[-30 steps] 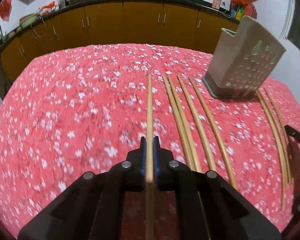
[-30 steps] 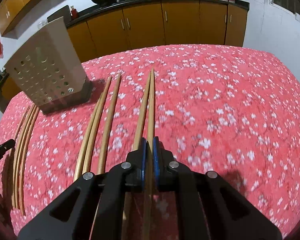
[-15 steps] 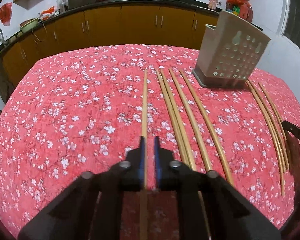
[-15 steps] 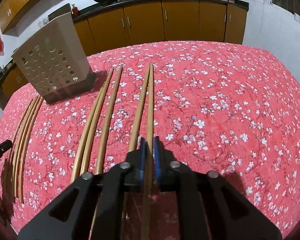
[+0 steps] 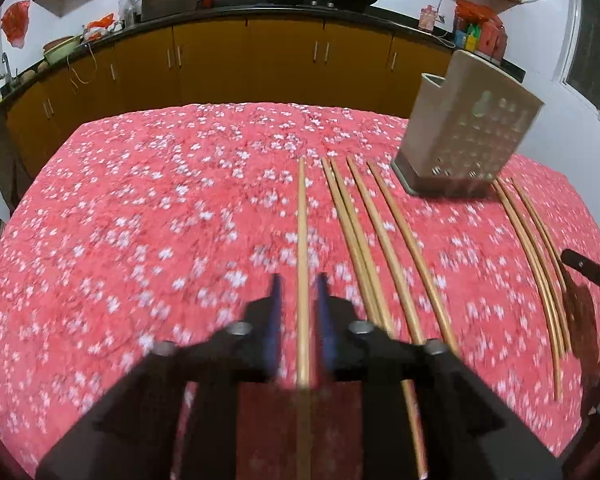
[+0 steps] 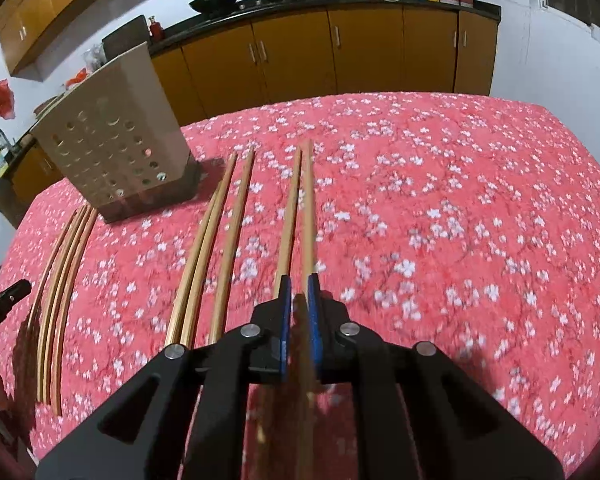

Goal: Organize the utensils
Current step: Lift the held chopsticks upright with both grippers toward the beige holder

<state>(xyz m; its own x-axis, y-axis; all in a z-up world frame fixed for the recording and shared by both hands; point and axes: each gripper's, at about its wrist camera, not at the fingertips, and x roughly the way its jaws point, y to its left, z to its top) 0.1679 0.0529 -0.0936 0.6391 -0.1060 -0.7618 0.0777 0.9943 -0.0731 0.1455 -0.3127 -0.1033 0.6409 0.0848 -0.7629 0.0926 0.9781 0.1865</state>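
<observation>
A red floral tablecloth (image 5: 148, 216) carries several wooden chopsticks laid lengthwise. A beige perforated utensil holder (image 5: 468, 136) stands at the back right in the left wrist view and at the back left (image 6: 112, 148) in the right wrist view. My left gripper (image 5: 298, 284) is opening; one chopstick (image 5: 302, 232) runs between its blue pads with a gap on each side. My right gripper (image 6: 299, 284) is opening too. The rightmost chopstick (image 6: 308, 216) passes between its pads, blurred, beside a second chopstick (image 6: 290, 224).
More chopsticks (image 5: 380, 240) lie between my left gripper and the holder, others (image 5: 536, 240) to its right. A dark shape (image 5: 588, 272) shows at the right edge, another (image 6: 4, 300) at the left edge. Orange kitchen cabinets (image 5: 260, 68) stand behind the table.
Both grippers were shut on a chopstick a second ago; their jaws have now parted. The left view has drawn back a little from the holder.
</observation>
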